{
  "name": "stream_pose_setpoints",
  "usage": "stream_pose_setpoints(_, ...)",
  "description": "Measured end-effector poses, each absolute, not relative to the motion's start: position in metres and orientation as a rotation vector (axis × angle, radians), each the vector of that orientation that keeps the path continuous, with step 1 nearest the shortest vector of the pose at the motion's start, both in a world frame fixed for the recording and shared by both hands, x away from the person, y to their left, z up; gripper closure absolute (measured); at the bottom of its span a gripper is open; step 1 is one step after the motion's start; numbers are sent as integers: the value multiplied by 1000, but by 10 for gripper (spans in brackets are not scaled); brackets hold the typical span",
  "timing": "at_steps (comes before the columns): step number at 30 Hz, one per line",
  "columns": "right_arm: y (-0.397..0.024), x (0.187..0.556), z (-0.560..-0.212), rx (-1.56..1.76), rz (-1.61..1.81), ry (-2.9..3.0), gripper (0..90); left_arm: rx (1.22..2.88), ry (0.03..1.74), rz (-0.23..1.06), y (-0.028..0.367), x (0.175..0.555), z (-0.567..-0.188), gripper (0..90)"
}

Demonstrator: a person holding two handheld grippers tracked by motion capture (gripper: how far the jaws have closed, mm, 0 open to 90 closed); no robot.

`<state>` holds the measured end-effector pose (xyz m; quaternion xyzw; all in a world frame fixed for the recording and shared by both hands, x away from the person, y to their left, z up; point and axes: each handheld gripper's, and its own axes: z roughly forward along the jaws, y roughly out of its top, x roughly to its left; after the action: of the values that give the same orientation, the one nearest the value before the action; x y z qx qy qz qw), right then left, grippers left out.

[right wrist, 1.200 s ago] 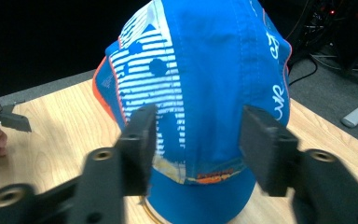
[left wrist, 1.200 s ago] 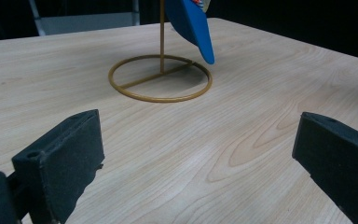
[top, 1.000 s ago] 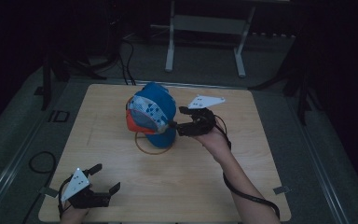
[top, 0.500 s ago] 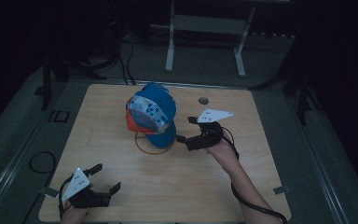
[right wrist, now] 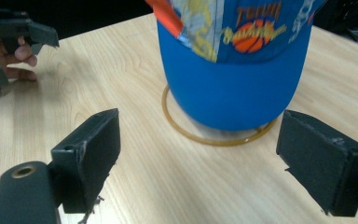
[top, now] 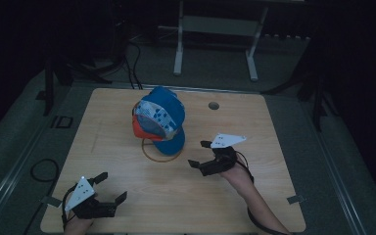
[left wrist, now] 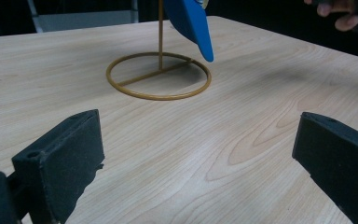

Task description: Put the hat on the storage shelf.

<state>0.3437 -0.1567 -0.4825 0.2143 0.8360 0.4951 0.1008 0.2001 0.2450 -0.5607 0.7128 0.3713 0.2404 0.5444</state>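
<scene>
A light wooden table (top: 127, 196) seen from above in a dim room, with a person's two forearms coming in from the near edge, each hand holding a black two-jaw gripper.

Nearest, at the near left corner of the table, the left gripper (top: 111, 188) rests low over the wood with its jaws standing wide apart and nothing between them. In the left gripper view its own two black pads (left wrist: 60, 158) frame bare table, with the ring base of the stand beyond.

A little farther in and to the right of centre, the right gripper (top: 199, 153) points left toward the stand. Its jaws have just been opening and stand far apart, with nothing between them. It sits near the cap's brim, not touching it. In the right gripper view the two black pads (right wrist: 91, 154) stand on either side of the cap's blue brim, which hangs farther off.

Beyond both grippers, around the middle of the table and slightly left, a cap (top: 159, 120) hangs on a thin brass-coloured stand (top: 162, 155). The cap is blue with an orange patch and patterned panels, its brim pointing down toward the near side. The stand's round wire base lies flat on the table under the brim.

Farther right, a small round hole (top: 213, 105) shows in the tabletop. Past the far edge, a metal frame (top: 215, 44) stands on the dark floor.
</scene>
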Motion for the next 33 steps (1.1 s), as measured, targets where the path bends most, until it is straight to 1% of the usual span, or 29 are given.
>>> stream_pose_setpoints(21,-189,322,-533,634,1432,2518,141,1690,879,567,245,200,-561,22)
stream_pose_setpoints(33,-206,308,-552,643,1367,2559,141,1695,875,565,245,200,-561,22)
